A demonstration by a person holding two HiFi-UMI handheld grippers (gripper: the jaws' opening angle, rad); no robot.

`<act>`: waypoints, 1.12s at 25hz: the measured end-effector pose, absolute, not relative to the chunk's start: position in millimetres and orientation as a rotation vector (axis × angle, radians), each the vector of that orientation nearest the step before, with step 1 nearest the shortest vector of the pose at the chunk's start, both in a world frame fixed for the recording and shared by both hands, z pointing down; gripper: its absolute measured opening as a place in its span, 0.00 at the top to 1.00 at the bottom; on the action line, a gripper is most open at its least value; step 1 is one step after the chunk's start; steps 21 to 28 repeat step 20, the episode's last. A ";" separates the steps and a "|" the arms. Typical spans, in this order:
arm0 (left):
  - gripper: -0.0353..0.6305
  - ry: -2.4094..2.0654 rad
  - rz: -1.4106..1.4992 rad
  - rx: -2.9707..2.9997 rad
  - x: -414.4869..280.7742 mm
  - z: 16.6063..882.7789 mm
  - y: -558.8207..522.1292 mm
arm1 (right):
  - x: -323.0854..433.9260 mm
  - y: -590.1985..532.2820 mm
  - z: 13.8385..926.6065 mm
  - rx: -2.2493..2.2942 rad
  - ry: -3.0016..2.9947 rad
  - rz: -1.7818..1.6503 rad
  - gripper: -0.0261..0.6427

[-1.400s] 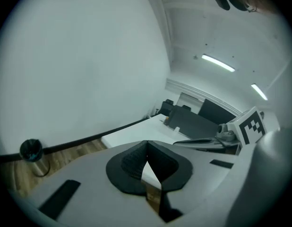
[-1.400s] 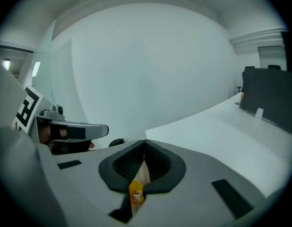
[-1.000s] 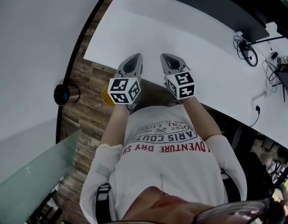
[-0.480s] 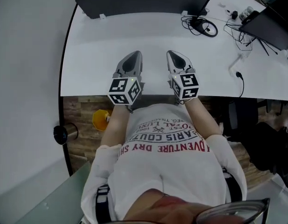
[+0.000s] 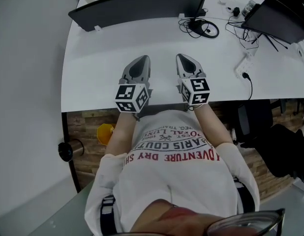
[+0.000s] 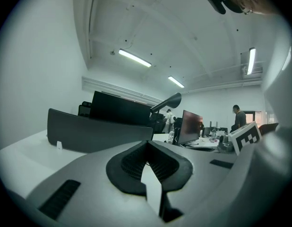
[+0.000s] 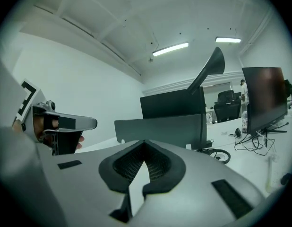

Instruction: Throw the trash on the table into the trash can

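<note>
Head view: the person holds the left gripper [image 5: 139,61] and the right gripper [image 5: 185,60] side by side over the near edge of the white table [image 5: 103,77]. Both grippers point the same way, away from the person and across the table. The table's long side runs from left to right. A long black panel [image 5: 137,9] stands along the far side and runs the same way as the table. To its right lie a loop of cables [image 5: 203,27] and a dark screen [image 5: 277,21]. Down on the wood floor [image 5: 85,122], just under the table's near edge, sits a small yellow thing [image 5: 105,132]. A round dark thing [image 5: 68,150] sits a little further left (both are too small to tell what they are).

Left gripper view: the left gripper's jaws are pressed together at the tips, with nothing between them. It looks out low over the table, straight at the black panel. The right gripper shows at the right edge.

Right gripper view: the right gripper's jaws are pressed together too, and they hold nothing. The black panel stands ahead, the left gripper shows at the left edge, and the dark screen stands to the right.
</note>
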State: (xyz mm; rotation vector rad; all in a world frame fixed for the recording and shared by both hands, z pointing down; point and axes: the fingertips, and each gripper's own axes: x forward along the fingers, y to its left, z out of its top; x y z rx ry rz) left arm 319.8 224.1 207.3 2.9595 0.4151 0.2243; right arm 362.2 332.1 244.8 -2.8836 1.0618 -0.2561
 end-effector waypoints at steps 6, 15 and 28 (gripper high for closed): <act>0.91 0.397 0.230 2.958 323.4 209.9 221.7 | 364.6 329.9 246.9 -2.921 1.078 -0.263 0.92; 0.91 0.401 0.191 2.987 325.3 200.6 218.6 | 365.5 326.1 241.1 -2.938 1.109 -0.223 0.92; 0.91 0.400 0.182 2.985 328.0 198.3 217.8 | 370.1 328.2 240.0 -2.912 1.124 -0.215 0.92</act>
